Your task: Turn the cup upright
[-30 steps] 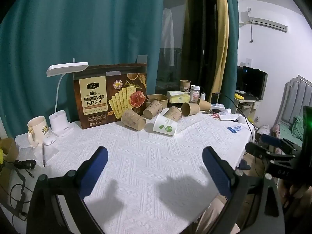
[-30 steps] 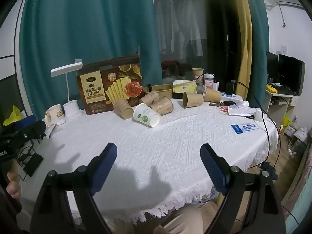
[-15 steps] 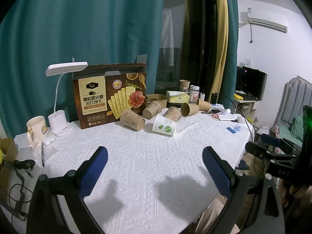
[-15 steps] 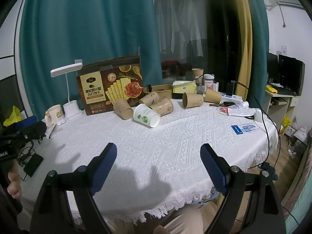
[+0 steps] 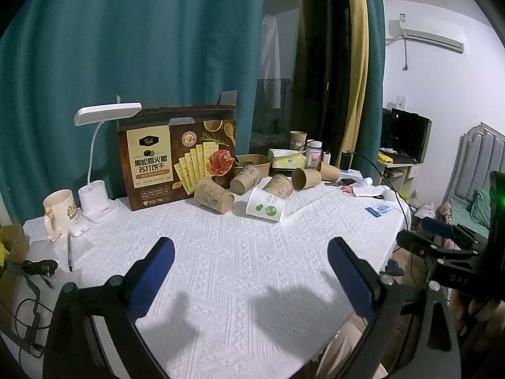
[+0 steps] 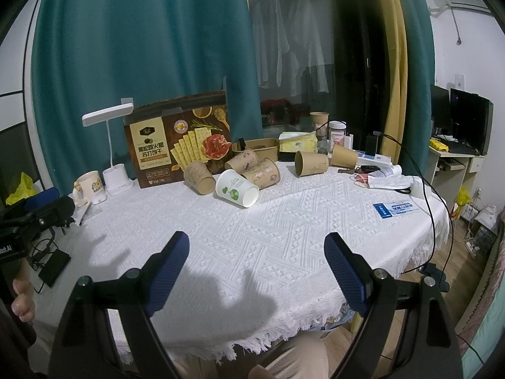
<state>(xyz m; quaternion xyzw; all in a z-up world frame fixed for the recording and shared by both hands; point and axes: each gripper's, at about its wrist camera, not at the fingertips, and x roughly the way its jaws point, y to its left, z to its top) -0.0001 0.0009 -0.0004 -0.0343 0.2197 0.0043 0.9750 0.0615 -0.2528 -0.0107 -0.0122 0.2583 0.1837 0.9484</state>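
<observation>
White cup [image 6: 237, 188] on its side among brown cups [image 6: 199, 177] at far centre of surface [image 6: 284, 221], long axis slanting, mouth toward near right, base toward far left. Both sets of fingers spread wide, empty, well short of cup: right gripper [image 6: 256, 251], left gripper [image 5: 251, 254]. Cup far and slightly left of right fingers [image 6: 342, 267], far and about centred ahead of left; neither clearly nearer.

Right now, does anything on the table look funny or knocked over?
Yes. A bunch of paper cups lie tipped on their sides in front of the cracker box: the white cup with green spots and several brown cups around it. One brown cup farther back stands upright. Nothing looks spilled.
</observation>
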